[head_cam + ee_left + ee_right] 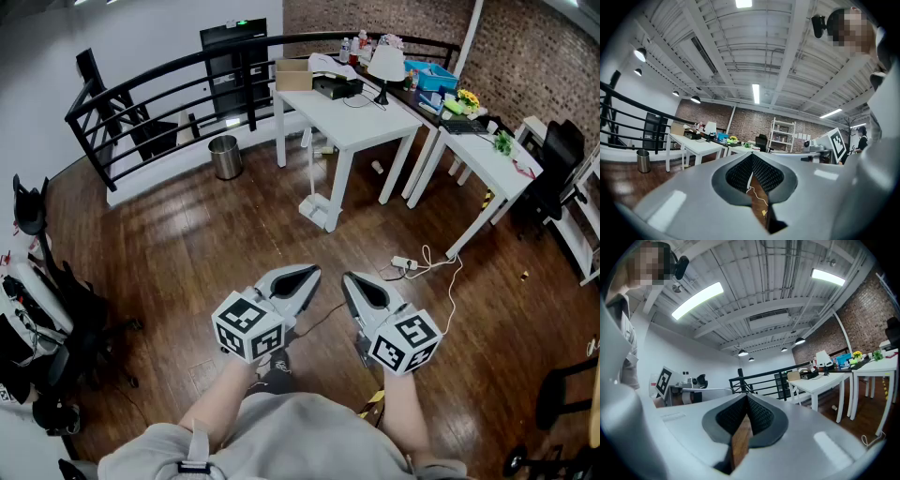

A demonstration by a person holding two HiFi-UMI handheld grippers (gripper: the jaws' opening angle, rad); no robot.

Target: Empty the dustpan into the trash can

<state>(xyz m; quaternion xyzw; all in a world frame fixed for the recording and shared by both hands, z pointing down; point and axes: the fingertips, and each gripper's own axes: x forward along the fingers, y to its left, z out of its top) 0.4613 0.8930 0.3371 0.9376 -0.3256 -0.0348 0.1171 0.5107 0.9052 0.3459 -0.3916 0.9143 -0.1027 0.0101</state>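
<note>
A small round metal trash can [225, 157] stands on the wooden floor by the black railing, far ahead and to the left; in the left gripper view the trash can [643, 161] is small at the left edge. No dustpan shows in any view. My left gripper [305, 275] and right gripper [352, 279] are held level side by side in front of my body, well short of the can. The jaws of the left gripper [751, 157] meet at the tips with nothing between them. My right gripper [746, 398] is likewise shut and empty.
A black railing [159, 89] curves along the far left. Two white tables [352, 117] [487, 159] with clutter stand ahead and to the right. A power strip with cable [403, 263] lies on the floor. Black gear [37, 319] sits left, an office chair [558, 159] right.
</note>
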